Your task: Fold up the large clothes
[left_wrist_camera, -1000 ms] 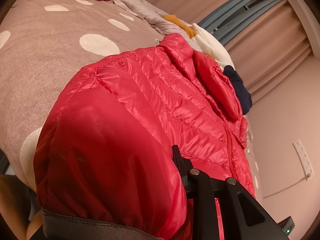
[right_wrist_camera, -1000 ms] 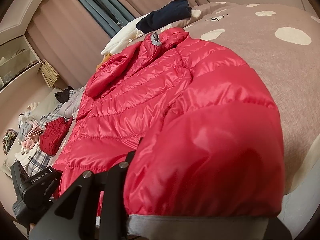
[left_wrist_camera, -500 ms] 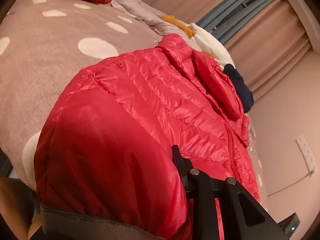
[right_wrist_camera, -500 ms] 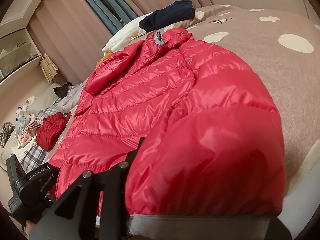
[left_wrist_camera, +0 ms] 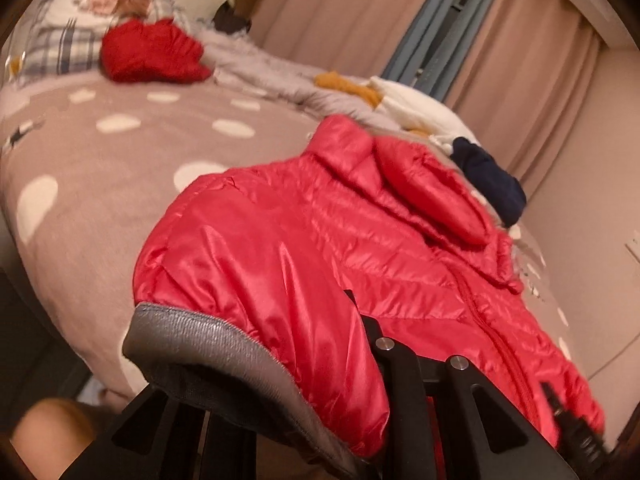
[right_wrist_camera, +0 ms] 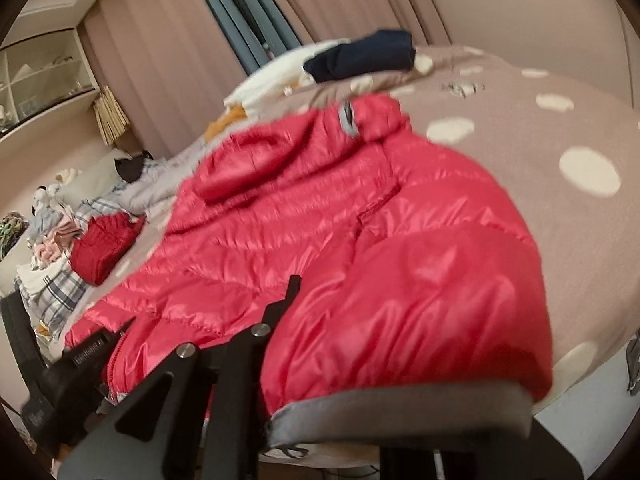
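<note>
Dotted bed [left_wrist_camera: 92, 208]: red jacket [left_wrist_camera: 320, 232], blurred clothes.

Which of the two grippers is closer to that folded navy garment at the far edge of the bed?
Right, judging by the layout. The right gripper grips the red puffer jacket hem on the side where the navy garment lies; the left gripper holds the hem's opposite corner, farther away.

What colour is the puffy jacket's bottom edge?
Grey, on a red jacket; the band shows best in the right wrist view.
</note>
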